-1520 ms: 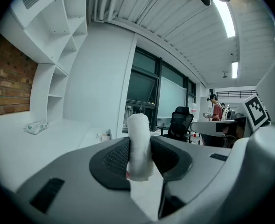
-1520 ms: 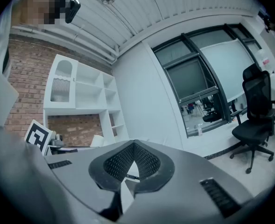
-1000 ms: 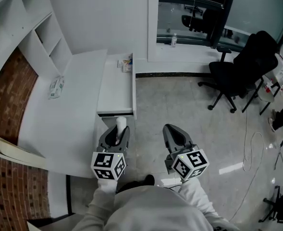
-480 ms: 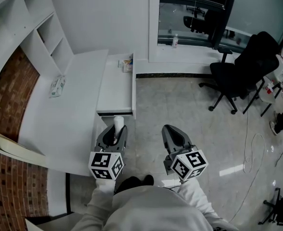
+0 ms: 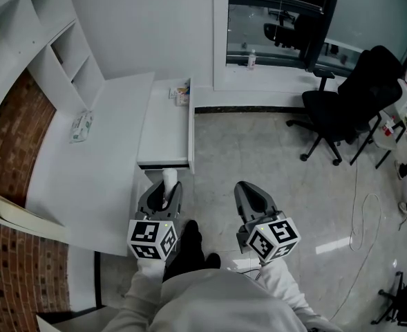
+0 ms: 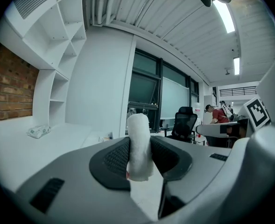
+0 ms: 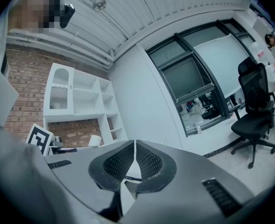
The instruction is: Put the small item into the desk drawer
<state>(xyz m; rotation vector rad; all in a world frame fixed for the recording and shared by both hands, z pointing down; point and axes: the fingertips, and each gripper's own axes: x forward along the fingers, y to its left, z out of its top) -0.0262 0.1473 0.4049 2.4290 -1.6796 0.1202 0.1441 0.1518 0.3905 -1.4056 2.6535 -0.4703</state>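
Desk (image 5: 99, 164) lies ahead on our left; the white unit (image 5: 165, 133) against its right edge is likely the drawer, though we cannot tell if it is open. We should carry the load forward slowly and upright until it hangs over that unit. Our left tongs (image 5: 164, 187), off the desk's near right corner, pinch a white roll (image 6: 138, 143) across its middle, fairly wide. Our right tongs (image 5: 249, 191), farther from the desk, are pressed together, empty.

White sweatshirt (image 5: 210, 301), grey marker-cubed grippers (image 5: 167, 186) (image 5: 249, 188)
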